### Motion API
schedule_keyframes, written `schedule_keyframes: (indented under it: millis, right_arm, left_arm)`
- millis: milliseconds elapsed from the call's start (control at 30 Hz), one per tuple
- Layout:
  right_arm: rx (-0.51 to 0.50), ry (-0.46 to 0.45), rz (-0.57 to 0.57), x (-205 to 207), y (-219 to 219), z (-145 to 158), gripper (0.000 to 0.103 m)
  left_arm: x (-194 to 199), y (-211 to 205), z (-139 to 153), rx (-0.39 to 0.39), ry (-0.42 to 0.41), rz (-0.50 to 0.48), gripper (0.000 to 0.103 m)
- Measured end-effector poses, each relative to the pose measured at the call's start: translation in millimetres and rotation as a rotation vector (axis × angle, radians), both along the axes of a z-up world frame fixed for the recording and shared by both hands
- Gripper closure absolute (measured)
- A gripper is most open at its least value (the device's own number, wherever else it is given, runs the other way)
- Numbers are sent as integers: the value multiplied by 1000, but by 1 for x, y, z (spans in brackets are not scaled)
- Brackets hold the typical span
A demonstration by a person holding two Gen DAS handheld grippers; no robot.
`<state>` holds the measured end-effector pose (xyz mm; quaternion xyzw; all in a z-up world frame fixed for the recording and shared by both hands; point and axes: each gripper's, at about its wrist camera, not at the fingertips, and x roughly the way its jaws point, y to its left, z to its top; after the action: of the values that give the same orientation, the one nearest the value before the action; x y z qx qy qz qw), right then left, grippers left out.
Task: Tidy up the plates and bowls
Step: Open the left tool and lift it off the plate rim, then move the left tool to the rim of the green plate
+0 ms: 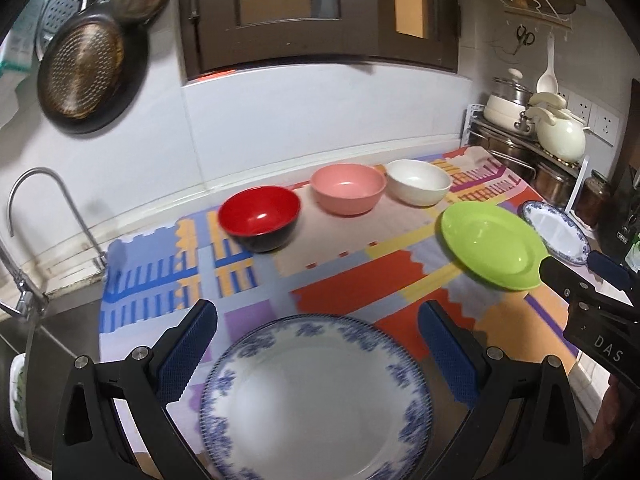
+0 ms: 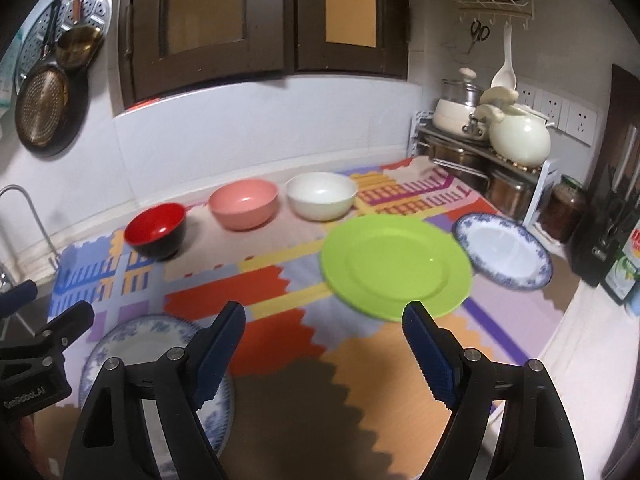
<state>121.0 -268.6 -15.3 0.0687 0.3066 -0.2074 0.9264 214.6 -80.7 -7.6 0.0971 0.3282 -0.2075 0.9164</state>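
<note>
A blue-patterned white plate [image 1: 320, 396] lies on the colourful mat between the wide-open fingers of my left gripper [image 1: 320, 316]; it also shows in the right wrist view [image 2: 132, 344]. My right gripper [image 2: 324, 312] is open and empty, its right fingertip just in front of the green plate [image 2: 396, 266], which also shows in the left wrist view [image 1: 492, 246]. A second blue-patterned plate [image 2: 506, 252] lies at the far right. A red bowl [image 1: 260, 216], a pink bowl [image 1: 348, 192] and a white bowl [image 1: 418, 182] stand in a row at the back.
A sink with a tap [image 1: 36, 208] is at the left. A rack with pots and a cream kettle [image 2: 516, 136] stands at the back right, with jars and bottles [image 2: 564, 208] beside it. Pans [image 1: 80, 68] hang on the wall.
</note>
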Motion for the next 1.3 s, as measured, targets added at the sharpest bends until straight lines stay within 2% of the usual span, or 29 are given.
schedule_keyframes:
  millis: [633, 933, 1300]
  right_arm:
    - [2, -17, -3, 19, -119, -4, 21]
    - [49, 17, -14, 29, -167, -22, 21]
    - [121, 75, -22, 42, -208, -51, 21]
  left_arm:
    - [11, -119, -6, 4, 4, 30, 1]
    - [23, -165, -16, 47, 12, 53, 1]
    - [43, -205, -42, 83, 69, 37, 2]
